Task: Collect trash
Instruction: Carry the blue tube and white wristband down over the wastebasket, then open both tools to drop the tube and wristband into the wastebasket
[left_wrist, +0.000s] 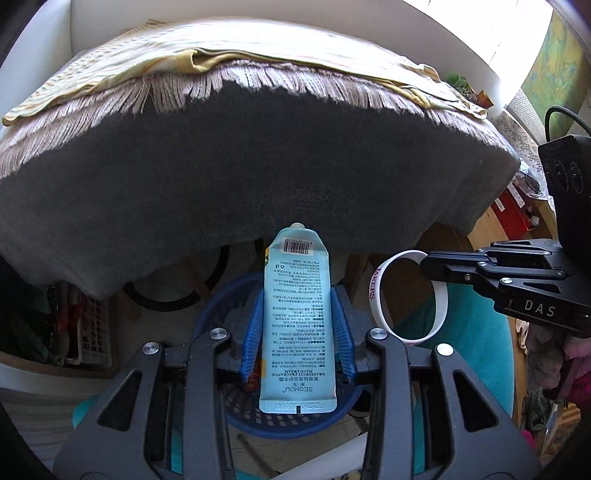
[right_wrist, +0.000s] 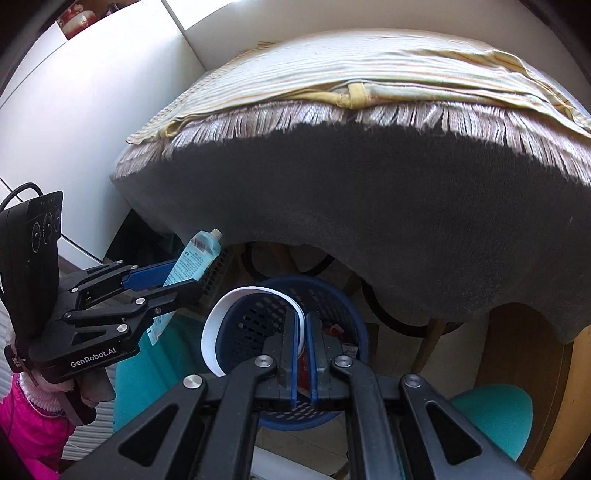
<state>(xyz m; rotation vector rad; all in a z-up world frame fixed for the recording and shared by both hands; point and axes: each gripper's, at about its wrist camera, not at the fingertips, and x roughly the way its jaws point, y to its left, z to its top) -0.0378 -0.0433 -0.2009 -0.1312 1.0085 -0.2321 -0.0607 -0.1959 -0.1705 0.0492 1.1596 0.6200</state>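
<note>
My left gripper (left_wrist: 297, 295) is shut on a light blue hand cream tube (left_wrist: 297, 325), nozzle pointing away, hanging over a blue perforated basket (left_wrist: 291, 424). The same tube (right_wrist: 192, 258) shows in the right wrist view, clamped in the left gripper (right_wrist: 181, 273). My right gripper (right_wrist: 303, 321) is shut on a white silicone wristband (right_wrist: 221, 314), which loops to the left above the blue basket (right_wrist: 258, 321). In the left wrist view the wristband (left_wrist: 439, 306) with red lettering hangs from the right gripper (left_wrist: 428, 262). Red trash (right_wrist: 334, 328) lies inside the basket.
A table draped in grey cloth (left_wrist: 258, 166) with a fringed cover and yellow striped fabric (left_wrist: 221, 51) overhangs the basket. Teal seats (right_wrist: 495, 417) stand on both sides of the basket. A white crate (left_wrist: 92, 332) sits at left under the table. A pink sleeve (right_wrist: 33, 424) holds the left gripper.
</note>
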